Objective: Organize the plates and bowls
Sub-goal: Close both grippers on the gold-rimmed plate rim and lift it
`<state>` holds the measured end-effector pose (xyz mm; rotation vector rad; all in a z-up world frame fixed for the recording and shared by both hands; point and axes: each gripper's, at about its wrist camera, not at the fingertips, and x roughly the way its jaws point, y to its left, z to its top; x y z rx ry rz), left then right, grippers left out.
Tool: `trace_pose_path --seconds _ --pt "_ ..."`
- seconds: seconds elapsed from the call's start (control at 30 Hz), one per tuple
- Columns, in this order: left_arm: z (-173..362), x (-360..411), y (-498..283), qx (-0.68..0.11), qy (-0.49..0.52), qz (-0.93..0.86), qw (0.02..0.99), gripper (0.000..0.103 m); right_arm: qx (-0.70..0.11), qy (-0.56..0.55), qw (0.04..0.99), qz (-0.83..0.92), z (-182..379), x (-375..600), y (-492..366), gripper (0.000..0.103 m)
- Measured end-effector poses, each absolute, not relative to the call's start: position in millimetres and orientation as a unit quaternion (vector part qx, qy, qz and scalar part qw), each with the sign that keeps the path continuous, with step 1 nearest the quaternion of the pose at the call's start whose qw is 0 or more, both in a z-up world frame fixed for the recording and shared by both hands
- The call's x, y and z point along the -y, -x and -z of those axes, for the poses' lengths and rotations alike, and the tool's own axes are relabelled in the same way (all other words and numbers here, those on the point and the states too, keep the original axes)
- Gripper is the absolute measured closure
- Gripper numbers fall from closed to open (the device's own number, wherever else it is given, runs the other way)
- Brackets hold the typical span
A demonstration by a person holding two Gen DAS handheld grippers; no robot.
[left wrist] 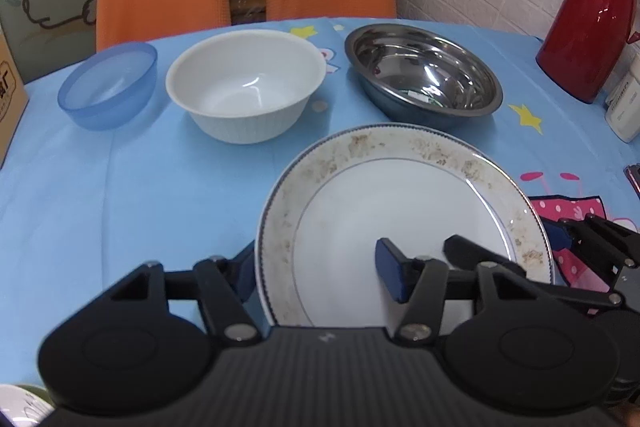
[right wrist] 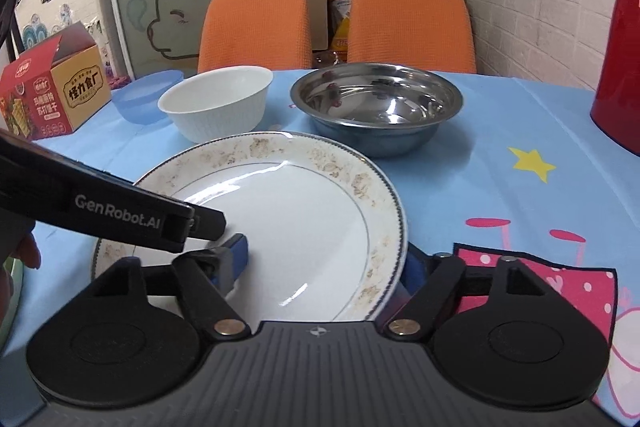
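Plate (left wrist: 404, 223), floral rim, w/ near edges between pads of both grippers. Left hand-held gripper (left wrist: 316, 271) wide open, straddling plate's left rim; right hand-held gripper (right wrist: 324, 263) likewise at right rim. Beyond on counter (left wrist: 160, 187): blue bowl (left wrist: 108, 87), white bowl (left wrist: 244, 83), steel bowl (left wrist: 424, 75); red thermos (left wrist: 592, 23) far right.

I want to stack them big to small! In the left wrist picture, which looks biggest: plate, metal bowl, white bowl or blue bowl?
1. Plate, though it is nearest the camera.
2. Metal bowl and white bowl look about alike, so I can't rank them.
3. Blue bowl, smallest.
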<state>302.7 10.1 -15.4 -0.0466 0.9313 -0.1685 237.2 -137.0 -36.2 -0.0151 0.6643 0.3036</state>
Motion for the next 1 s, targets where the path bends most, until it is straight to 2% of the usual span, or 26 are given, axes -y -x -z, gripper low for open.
trace_pose_path --seconds 0.03,0.07,0.6,1.0 --pt "14.1 -9.1 -300.8 -0.449 0.023 0.083 0.889 0.051 -0.325 0.000 0.935 -0.144 35.0 141.8 -236.7 0.012" --pt "13.2 -7.2 -298.4 -0.447 0.018 0.082 0.891 0.051 -0.327 -0.004 0.934 -0.145 34.1 144.7 -236.0 0.015" --pt "-16.9 -34.4 -237.4 -0.424 0.026 0.048 0.904 0.053 -0.317 -0.030 0.935 -0.159 16.8 127.3 -183.4 0.015" --pt "-43.6 -125.9 -160.0 -0.391 0.051 -0.029 0.919 0.053 -0.285 -0.006 0.933 -0.222 -9.1 55.0 -141.4 0.012"
